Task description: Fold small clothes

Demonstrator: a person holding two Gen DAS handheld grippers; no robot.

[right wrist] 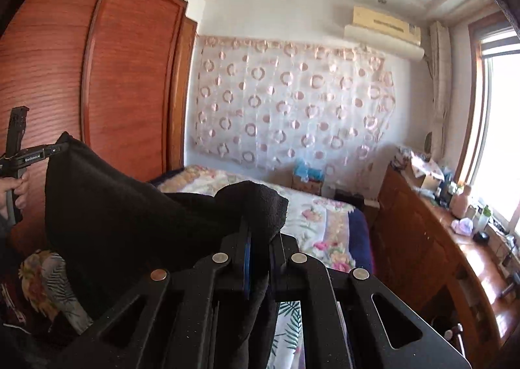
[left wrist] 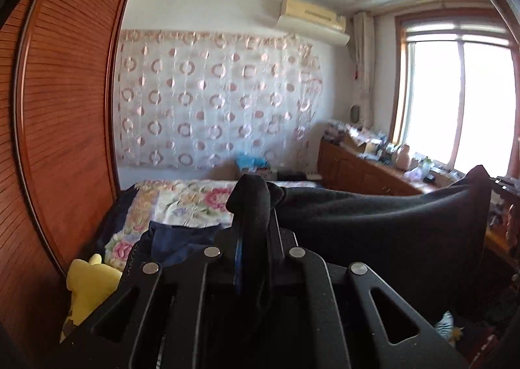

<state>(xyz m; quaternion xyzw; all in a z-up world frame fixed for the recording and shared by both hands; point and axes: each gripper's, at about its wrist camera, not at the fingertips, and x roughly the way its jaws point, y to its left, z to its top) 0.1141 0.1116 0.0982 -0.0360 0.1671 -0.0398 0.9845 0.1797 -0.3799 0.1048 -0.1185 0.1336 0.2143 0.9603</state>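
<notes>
We hold a black garment (left wrist: 373,222) stretched in the air above the floral bed (left wrist: 182,203), one corner clamped in our left gripper (left wrist: 250,206) and the opposite corner pinched in our right gripper (right wrist: 256,222), the cloth sagging between the two tools.

Only 1 readable text: small white lettering, apparently "GenRobot.AI", on the black body of the left gripper (right wrist: 60,149), seen at the left edge of the right wrist view. Printed on a narrow label strip along the gripper's side. No other legible words, numbers or signs anywhere.
</notes>
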